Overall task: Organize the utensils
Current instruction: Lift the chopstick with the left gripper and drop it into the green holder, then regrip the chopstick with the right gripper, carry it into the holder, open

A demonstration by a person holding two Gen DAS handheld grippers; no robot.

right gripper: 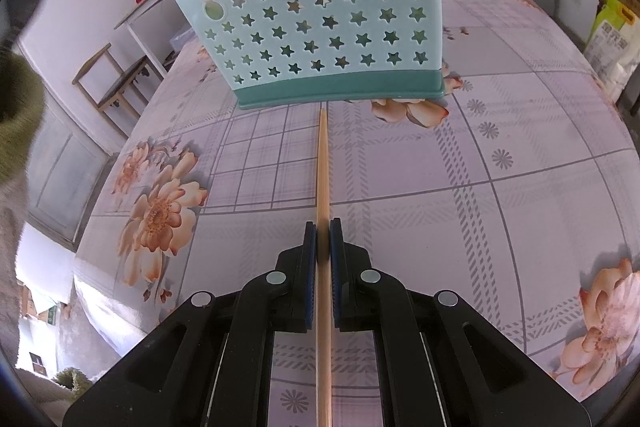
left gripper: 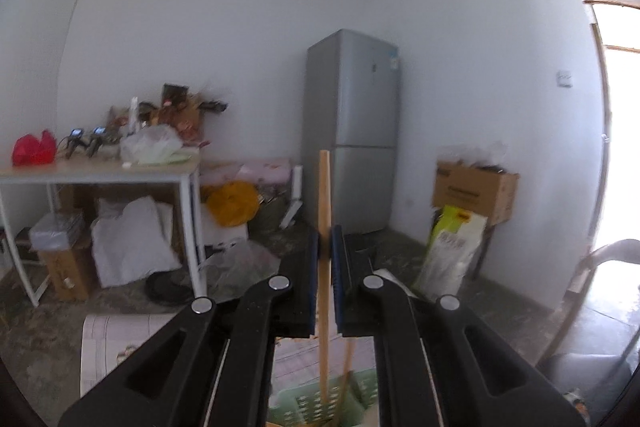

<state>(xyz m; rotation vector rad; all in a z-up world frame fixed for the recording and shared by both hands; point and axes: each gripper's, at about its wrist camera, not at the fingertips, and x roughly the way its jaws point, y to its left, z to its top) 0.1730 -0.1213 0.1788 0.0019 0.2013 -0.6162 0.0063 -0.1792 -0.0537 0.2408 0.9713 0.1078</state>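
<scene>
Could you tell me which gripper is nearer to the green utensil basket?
Left. The left gripper hovers directly above the basket; the right gripper sits back across the tablecloth.

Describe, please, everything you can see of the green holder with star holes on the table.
The holder is pale teal plastic with a darker teal base band. Its wall is pierced by rows of star holes and three gourd-shaped ones. It stands on the flowered tablecloth, widening upward, and leans in this fisheye view. A wooden chopstick, clamped in the right gripper, points at its base; whether the tip touches cannot be told.
</scene>
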